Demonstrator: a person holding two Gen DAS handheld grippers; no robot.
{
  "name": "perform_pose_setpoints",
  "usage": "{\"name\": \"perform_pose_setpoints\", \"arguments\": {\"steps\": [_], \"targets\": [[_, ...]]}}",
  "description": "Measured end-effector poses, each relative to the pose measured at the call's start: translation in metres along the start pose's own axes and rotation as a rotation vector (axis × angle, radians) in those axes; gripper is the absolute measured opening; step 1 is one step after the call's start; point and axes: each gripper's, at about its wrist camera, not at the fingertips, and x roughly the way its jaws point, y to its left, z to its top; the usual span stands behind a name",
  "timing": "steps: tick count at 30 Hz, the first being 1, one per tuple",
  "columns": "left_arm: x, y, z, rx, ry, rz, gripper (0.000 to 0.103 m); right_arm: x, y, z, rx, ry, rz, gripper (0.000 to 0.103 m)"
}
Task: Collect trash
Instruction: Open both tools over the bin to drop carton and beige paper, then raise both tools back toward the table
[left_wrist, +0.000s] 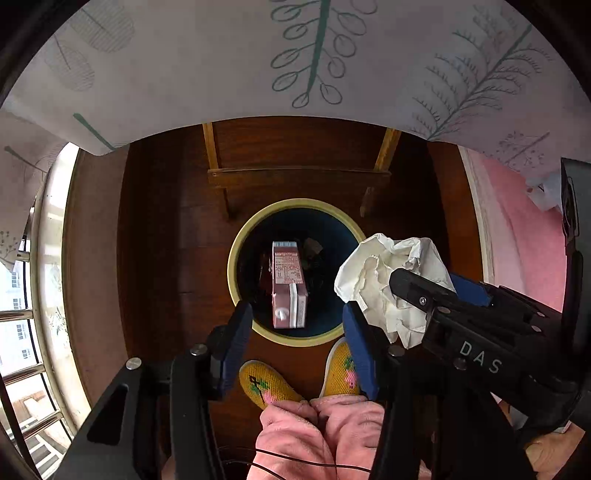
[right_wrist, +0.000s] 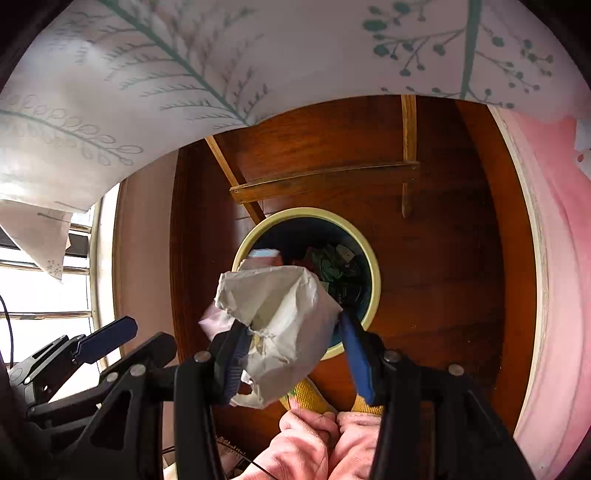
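A round bin with a cream rim (left_wrist: 236, 254) stands on the dark wood floor below me; it also shows in the right wrist view (right_wrist: 375, 275). A pink carton (left_wrist: 289, 286) hangs in the air over the bin's mouth, just ahead of my open, empty left gripper (left_wrist: 297, 325). My right gripper (right_wrist: 291, 347) is shut on a crumpled white paper ball (right_wrist: 280, 317) above the bin's near rim. In the left wrist view the right gripper (left_wrist: 388, 291) and its paper ball (left_wrist: 384, 273) sit at the right. Other trash (right_wrist: 336, 267) lies in the bin.
A leaf-printed tablecloth (left_wrist: 295, 55) hangs over the top of both views. Wooden table rails (left_wrist: 295, 173) run behind the bin. The person's yellow slippers (left_wrist: 266, 384) and pink trousers (left_wrist: 317, 435) are at the bottom. A window (left_wrist: 22, 314) lies left, a pink wall (left_wrist: 524, 236) right.
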Motion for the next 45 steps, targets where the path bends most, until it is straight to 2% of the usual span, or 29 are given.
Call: {"name": "perform_pose_setpoints", "arguments": {"steps": [2,3,8,14,21,30,38,45], "targets": [[0.009,0.004,0.003,-0.022,-0.002,-0.017,0.066,0.011,-0.005,0.005,0.023,0.01,0.006,0.054],[0.012,0.007,0.003,-0.036,-0.009,-0.027,0.069,0.016,-0.008,0.006,0.034,0.015,0.014,0.056],[0.017,0.024,0.005,-0.092,-0.02,-0.026,0.072,0.022,-0.007,0.01,0.012,-0.006,0.033,0.074],[0.009,0.034,0.001,-0.127,-0.008,-0.008,0.072,0.019,-0.003,0.009,0.025,-0.002,0.03,0.075],[-0.019,0.03,-0.008,-0.073,-0.011,0.019,0.072,0.008,-0.004,0.003,0.055,-0.012,0.049,0.075],[-0.073,0.03,-0.009,-0.046,-0.025,0.03,0.072,-0.045,0.005,0.0,0.057,-0.091,0.074,0.075],[-0.153,0.027,-0.01,-0.025,-0.096,0.043,0.072,-0.104,0.022,-0.005,0.045,-0.088,0.11,0.075],[-0.223,0.028,-0.012,0.003,-0.157,0.05,0.072,-0.167,0.044,-0.013,-0.002,-0.12,0.122,0.075]]}}
